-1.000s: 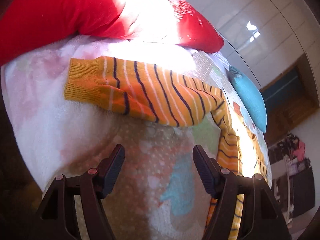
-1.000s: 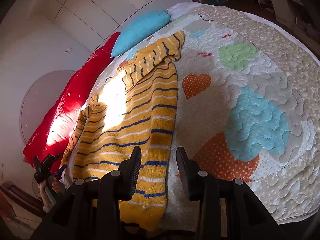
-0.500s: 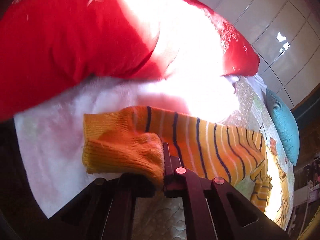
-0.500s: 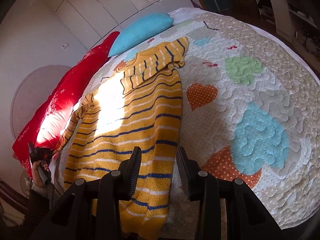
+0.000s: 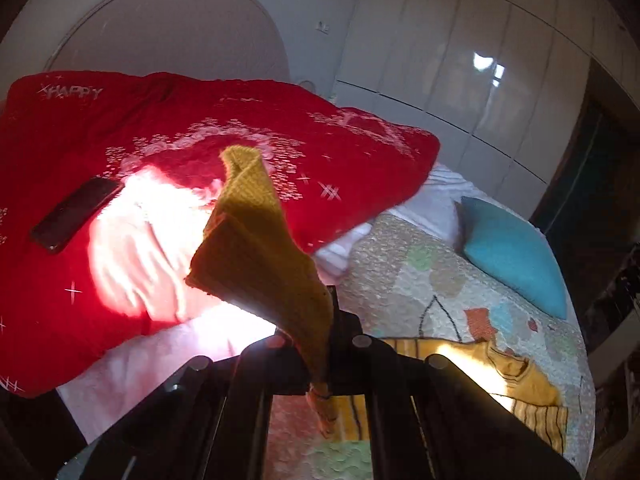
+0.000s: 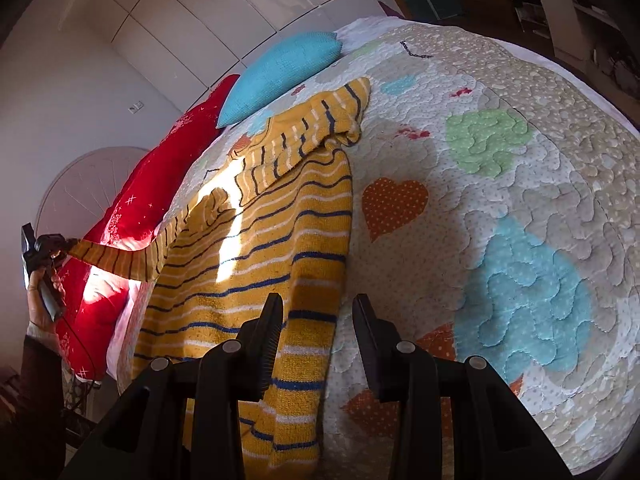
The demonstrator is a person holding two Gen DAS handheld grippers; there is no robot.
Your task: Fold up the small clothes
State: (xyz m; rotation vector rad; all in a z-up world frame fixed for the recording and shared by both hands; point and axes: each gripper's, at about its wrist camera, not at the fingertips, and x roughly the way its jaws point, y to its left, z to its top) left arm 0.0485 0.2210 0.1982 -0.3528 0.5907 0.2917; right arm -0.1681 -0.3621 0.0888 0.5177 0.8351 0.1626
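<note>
With the striped sweater (image 6: 256, 248) spread on the bed beside the red pillow (image 5: 168, 184), the left gripper (image 5: 320, 344) clenches its cuff aloft while the right gripper (image 6: 316, 320) hovers released, so the seemingly thin pinch could slip mid-fold.

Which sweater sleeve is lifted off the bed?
The sleeve by the red pillow, pinched in the left tool; the other sleeve lies folded near the blue pillow.
</note>
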